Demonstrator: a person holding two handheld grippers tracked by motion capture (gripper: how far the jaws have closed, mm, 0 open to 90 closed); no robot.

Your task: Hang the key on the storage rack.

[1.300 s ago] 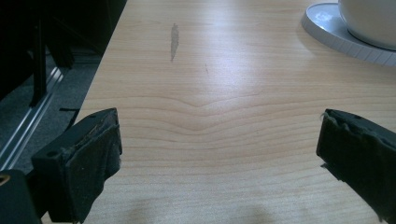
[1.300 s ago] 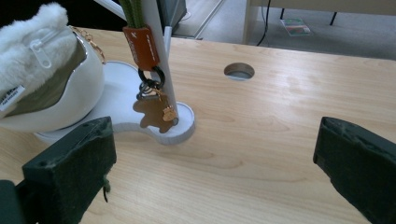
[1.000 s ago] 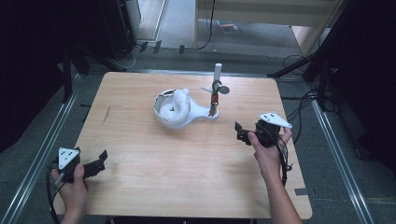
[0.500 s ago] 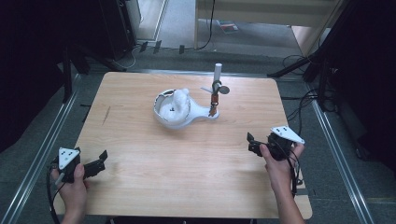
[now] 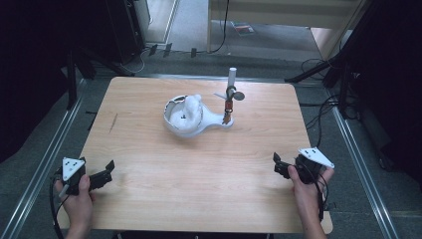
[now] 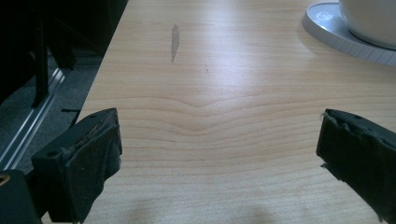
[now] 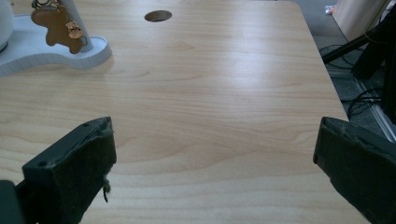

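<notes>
Both pairs of jaws are held released and empty, low over the near edge of the desk (image 5: 149,164): the left gripper (image 5: 103,175) at the near-left corner, the right gripper (image 5: 278,167) at the near-right. Nothing is gripped or touched, a placement judged to be a resting stance. Well ahead of both, between their lines of sight, a white stand (image 5: 191,119) is seen: a bowl-like base, an upright post (image 5: 231,79) and a small brown charm (image 7: 58,25) hung from it.
</notes>
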